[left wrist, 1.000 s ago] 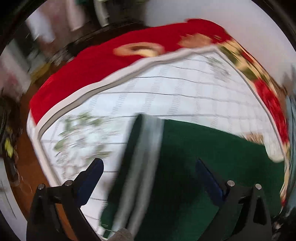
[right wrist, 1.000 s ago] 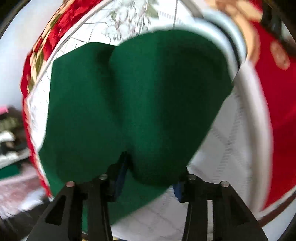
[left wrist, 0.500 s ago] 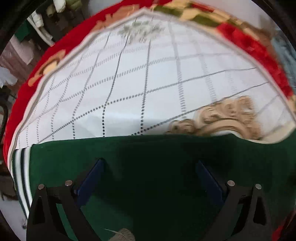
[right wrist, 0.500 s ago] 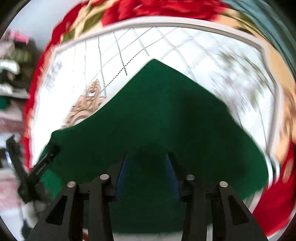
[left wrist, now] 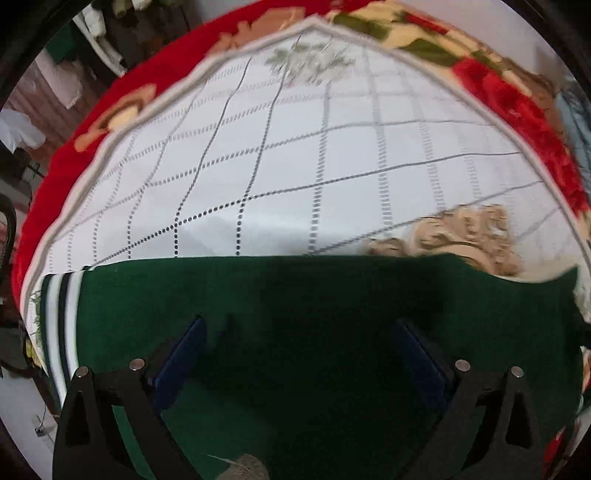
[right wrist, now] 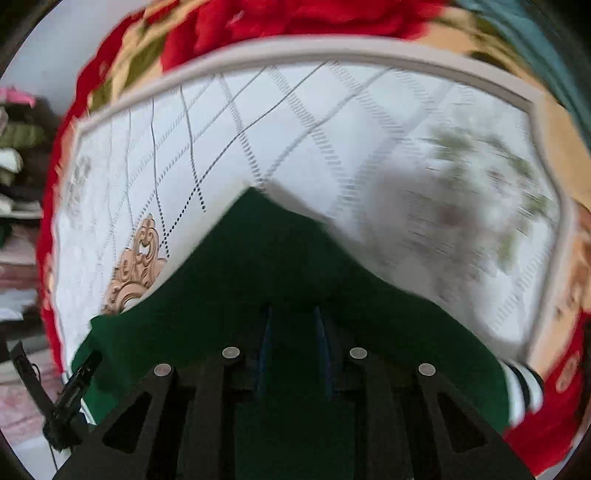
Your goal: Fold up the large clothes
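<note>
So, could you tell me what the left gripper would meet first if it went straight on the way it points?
Most likely the green garment lying between its open fingers; the white cover comes only beyond that.

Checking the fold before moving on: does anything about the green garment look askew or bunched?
In the right wrist view the green garment peaks to a point ahead of the right hand-held gripper rather than lying flat. In the left view its far edge runs fairly straight.

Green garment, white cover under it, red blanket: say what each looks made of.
Green garment: matte, soft cloth, probably fleece or knit; its striped cuff looks ribbed. White cover: smooth woven cloth, gridded with rows of tiny holes or stitches. Red blanket: fuzzy, plush pile, likely fleece.
</note>
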